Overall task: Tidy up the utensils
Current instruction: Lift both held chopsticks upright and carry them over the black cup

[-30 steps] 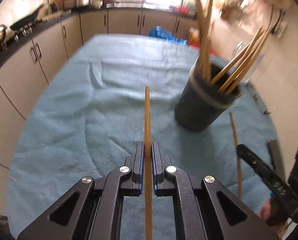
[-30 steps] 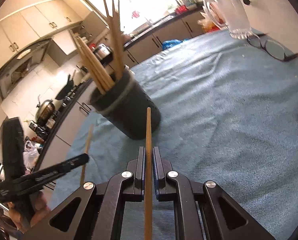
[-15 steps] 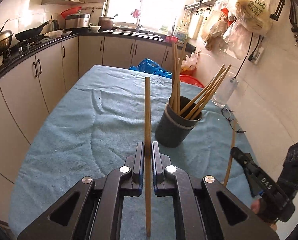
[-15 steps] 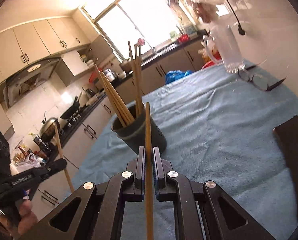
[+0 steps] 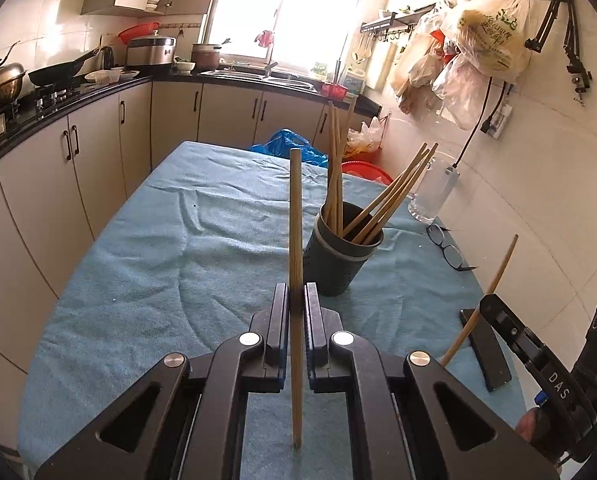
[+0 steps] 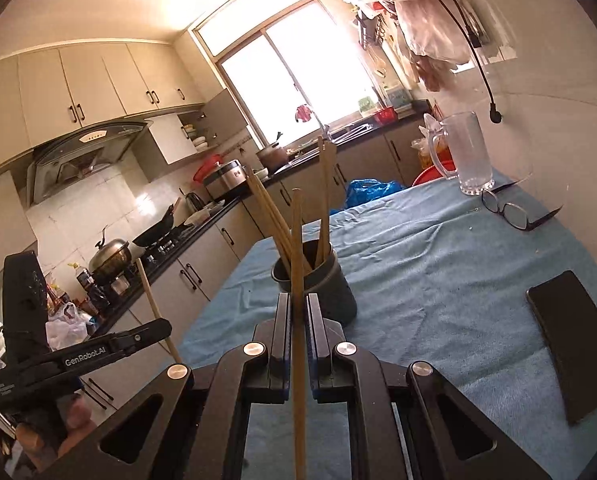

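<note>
Gripping one chopstick (image 5: 295, 240) each, L & R jaws clamped, above holder (image 5: 340, 258).

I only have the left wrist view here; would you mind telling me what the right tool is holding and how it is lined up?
Observer: The right tool is shut on a chopstick that points toward the dark cup.
Operator: Thanks. Is the chopstick already over the cup?
Observer: It overlaps the cup in the picture, but I cannot tell whether it is above it.
Operator: Is the phone near that tool?
Observer: The phone lies flat on the blue cloth, to the right of the tool.
</note>
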Demonstrator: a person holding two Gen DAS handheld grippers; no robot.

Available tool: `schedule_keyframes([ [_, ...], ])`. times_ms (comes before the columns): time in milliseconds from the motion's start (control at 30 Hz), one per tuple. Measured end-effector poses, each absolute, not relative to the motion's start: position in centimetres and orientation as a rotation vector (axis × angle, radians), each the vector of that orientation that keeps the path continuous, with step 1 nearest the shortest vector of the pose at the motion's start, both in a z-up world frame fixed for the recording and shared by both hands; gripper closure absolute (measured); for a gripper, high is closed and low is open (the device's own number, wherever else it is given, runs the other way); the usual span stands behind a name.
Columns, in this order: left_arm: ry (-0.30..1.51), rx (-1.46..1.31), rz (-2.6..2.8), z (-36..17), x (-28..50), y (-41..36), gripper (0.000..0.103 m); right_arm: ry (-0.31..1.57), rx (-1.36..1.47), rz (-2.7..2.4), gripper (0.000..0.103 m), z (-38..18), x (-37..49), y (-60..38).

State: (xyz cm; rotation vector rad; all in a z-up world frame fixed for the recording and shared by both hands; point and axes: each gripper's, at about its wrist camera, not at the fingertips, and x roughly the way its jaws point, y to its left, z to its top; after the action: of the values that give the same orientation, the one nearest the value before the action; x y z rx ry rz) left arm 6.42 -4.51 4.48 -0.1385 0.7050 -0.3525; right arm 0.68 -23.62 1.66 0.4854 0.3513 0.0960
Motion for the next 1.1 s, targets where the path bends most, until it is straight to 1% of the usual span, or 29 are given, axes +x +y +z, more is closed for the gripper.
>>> schedule_keyframes([
  [1100, 0.696, -0.159, -0.365, 5.3, 5.8, -4.3, 0.096, 0.337, 0.493, 0.099, 0.095, 2.5, -0.4, -23.1],
])
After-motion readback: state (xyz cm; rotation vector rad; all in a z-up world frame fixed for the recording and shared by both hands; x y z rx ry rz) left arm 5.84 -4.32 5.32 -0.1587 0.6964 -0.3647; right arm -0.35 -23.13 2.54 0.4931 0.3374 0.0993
